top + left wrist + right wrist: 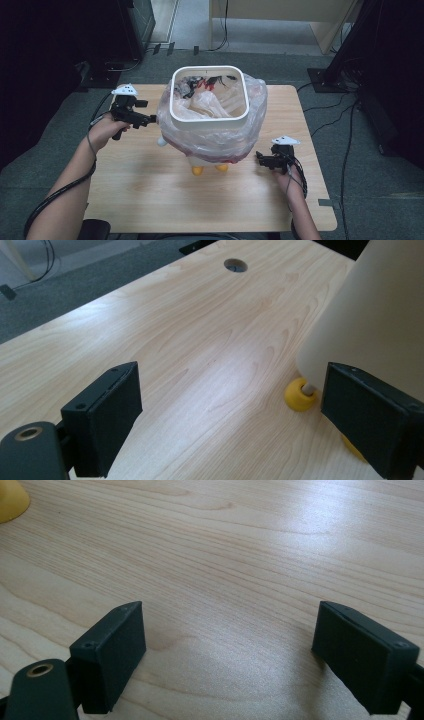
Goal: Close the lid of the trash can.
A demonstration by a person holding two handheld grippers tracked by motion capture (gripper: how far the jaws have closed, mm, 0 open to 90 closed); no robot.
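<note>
A white bin [209, 116] with yellow feet [197, 170] stands mid-table, lined with a clear plastic bag [220, 137] folded over its rim; rubbish lies inside. My left gripper [150, 120] is held beside the bin's left side, near the bag, jaws open. In the left gripper view the open jaws [227, 422] frame bare wood, with the bin's cream wall [370, 315] and a yellow foot [299, 395] just past the right jaw. My right gripper [261, 159] hovers low at the bin's right, open; its jaws [227, 657] hold nothing above the wood, a yellow foot [11, 501] at far left.
The wooden table [150, 195] has bare room in front of the bin and a cable hole [235, 264] farther off. Cables trail from both grippers. Dark furniture and floor cables [345, 115] surround the table.
</note>
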